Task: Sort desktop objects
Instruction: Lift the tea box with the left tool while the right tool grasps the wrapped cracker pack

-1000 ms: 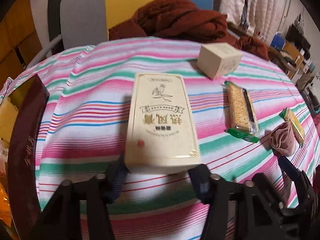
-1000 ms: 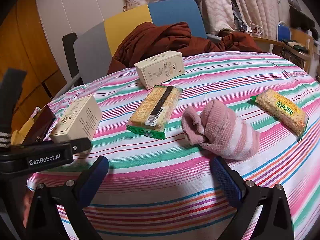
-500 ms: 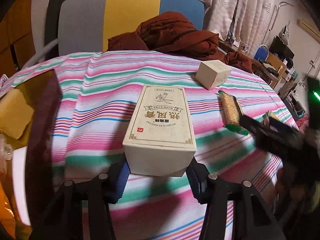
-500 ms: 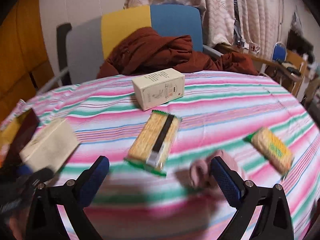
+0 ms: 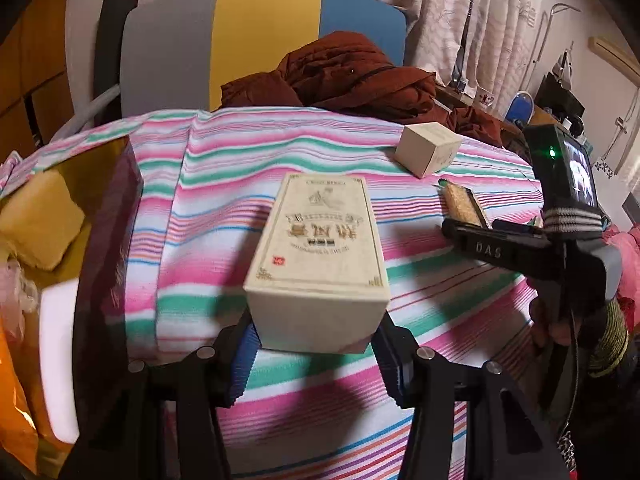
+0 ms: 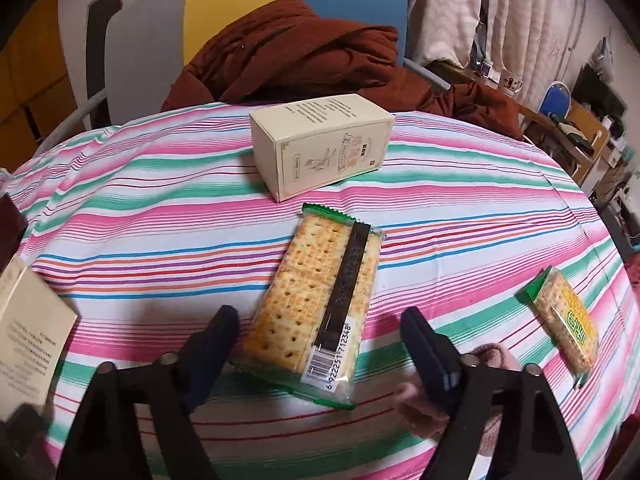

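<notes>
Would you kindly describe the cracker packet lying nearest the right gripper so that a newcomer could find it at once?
On the striped tablecloth, look in front of the cream box lying near the far edge. The cracker packet lies between that box and the right gripper. Unlike the smaller packet to its right, it shows a black strip and a barcode.

Left gripper point(image 5: 316, 356): black frame, 2 blue ribbed pads, silver screws at the finger joints. Right gripper point(image 6: 320, 354): black frame, dark blue pads, 4 silver screws visible. Seen from the left wrist, its black body bears "DAS" lettering, a green indicator light, a small screen, and a grey-and-white striped strap. Sleeve point(image 5: 608, 340): dark, yellow-striped knit cuff.
</notes>
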`<state>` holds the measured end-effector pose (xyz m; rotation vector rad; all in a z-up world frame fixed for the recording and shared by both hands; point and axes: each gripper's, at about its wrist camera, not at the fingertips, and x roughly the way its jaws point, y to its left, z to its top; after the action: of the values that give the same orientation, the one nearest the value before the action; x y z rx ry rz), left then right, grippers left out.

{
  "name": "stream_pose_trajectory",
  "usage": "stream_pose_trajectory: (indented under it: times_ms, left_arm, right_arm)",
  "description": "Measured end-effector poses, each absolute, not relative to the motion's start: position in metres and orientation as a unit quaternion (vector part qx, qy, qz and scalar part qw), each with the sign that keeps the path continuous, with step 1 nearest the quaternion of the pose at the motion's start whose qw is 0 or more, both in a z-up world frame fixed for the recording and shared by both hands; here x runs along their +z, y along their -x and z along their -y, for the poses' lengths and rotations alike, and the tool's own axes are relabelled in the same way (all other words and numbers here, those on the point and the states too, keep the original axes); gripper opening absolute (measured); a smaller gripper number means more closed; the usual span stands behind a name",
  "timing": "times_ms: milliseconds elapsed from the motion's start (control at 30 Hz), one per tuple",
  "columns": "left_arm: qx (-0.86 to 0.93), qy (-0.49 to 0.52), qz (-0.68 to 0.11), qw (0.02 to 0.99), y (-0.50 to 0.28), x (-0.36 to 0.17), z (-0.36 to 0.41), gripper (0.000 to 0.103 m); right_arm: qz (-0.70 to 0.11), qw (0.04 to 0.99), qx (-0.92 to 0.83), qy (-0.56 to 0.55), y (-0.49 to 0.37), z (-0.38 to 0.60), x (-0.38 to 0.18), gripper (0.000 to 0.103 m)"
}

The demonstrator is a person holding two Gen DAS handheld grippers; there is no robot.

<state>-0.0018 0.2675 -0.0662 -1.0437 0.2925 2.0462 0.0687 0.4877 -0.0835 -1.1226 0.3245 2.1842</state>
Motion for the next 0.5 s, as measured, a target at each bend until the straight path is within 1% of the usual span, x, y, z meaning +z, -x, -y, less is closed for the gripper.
stream_pose_trajectory:
  times_ms: [33,67,167,300,333,500]
  left_arm:
    - [0.808,0.414,-0.118,0.402,0.003,-0.067,-0.269,0.054]
    - [0.807,0.415,-0.120,0.403,0.005,-0.068,-0.271,0.054]
    - [0.800,0.419,-0.127,0.411,0.003,-0.073,-0.274,0.054]
    - [0.799,0.415,-0.128,0.415,-0.004,-0.076,-0.274,0.053]
    - [0.801,0.413,-0.127,0.415,-0.005,-0.076,-0.273,0.053]
    - [0.809,0.405,-0.126,0.407,-0.011,-0.073,-0.271,0.053]
  right_arm:
    - [-0.123,0.321,0.836,0.427,-0.069,-0.486,-0.083,0.065]
    - [-0.123,0.317,0.838,0.426,-0.070,-0.485,-0.083,0.061]
    - [-0.123,0.310,0.843,0.423,-0.071,-0.484,-0.083,0.056]
    - [-0.127,0.292,0.851,0.418,-0.077,-0.482,-0.082,0.053]
    - [-0.127,0.287,0.853,0.418,-0.079,-0.481,-0.082,0.049]
    - [-0.111,0.260,0.864,0.417,-0.090,-0.463,-0.081,0.049]
